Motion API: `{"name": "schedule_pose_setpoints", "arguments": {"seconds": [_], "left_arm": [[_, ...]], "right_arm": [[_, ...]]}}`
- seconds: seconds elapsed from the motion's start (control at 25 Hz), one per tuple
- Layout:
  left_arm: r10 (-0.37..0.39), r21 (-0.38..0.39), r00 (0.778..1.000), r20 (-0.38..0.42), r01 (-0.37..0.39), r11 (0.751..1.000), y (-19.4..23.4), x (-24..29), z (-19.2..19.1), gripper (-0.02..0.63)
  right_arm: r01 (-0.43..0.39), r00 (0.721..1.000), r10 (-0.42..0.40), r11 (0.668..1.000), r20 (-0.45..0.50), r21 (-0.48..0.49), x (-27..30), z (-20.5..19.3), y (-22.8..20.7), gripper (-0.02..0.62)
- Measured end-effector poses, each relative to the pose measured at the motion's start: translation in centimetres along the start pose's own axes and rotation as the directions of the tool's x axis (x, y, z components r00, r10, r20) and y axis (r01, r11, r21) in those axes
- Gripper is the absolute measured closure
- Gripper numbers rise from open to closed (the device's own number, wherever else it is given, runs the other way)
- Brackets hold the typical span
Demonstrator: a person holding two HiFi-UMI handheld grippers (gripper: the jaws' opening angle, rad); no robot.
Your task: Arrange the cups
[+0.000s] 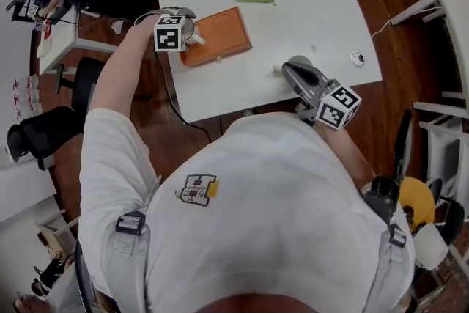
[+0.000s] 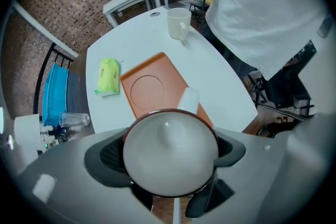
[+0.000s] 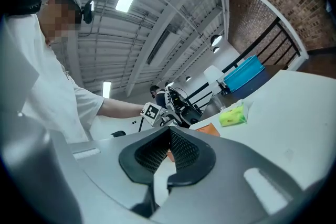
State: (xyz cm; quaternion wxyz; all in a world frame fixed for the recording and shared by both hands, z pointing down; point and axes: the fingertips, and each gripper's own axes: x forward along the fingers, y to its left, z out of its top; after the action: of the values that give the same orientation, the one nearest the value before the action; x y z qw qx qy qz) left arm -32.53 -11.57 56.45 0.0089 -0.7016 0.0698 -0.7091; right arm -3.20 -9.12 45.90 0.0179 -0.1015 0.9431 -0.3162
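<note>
Cup placement on the orange tray (image 2: 169,75) is looking like the step in hand. The left gripper (image 1: 179,27) is pointing straight down and clamping a white cup (image 2: 168,149) with a dark rim across its body, jaws spread wide around it, the handle sticking out toward the tray. The cup is hanging over the tray's near end, close to the white table's (image 2: 215,68) edge; no view is showing it resting on anything. To do this well, the person is probably needing to bring the cup further in until it is sitting above the round recess (image 2: 147,89), lower it level, and let go only once the base is seated. A second white cup (image 2: 178,22) is standing well apart on the table's far side, with a green packet (image 2: 108,76) lying just beside the tray. The right gripper (image 3: 169,144) is pointing level with its jaws pressed together on nothing.
</note>
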Motion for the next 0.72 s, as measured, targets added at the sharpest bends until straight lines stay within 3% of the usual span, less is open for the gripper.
{"name": "schedule_pose_setpoints", "arguments": {"seconds": [0.32, 0.72], "left_arm": [[-0.008, 0.195, 1.000, -0.005, 0.009, 0.981, 0.4, 1.6, -0.7, 0.175], [-0.032, 0.308, 0.997, 0.075, 0.008, 0.951, 0.2, 2.5, -0.2, 0.175]], "right_arm": [[0.068, 0.997, -0.068, 0.998, 0.026, 0.001, 0.2, -0.9, 1.0, 0.595], [0.134, 0.989, -0.136, 0.990, 0.052, 0.031, 0.6, -2.6, 1.7, 0.595]]}}
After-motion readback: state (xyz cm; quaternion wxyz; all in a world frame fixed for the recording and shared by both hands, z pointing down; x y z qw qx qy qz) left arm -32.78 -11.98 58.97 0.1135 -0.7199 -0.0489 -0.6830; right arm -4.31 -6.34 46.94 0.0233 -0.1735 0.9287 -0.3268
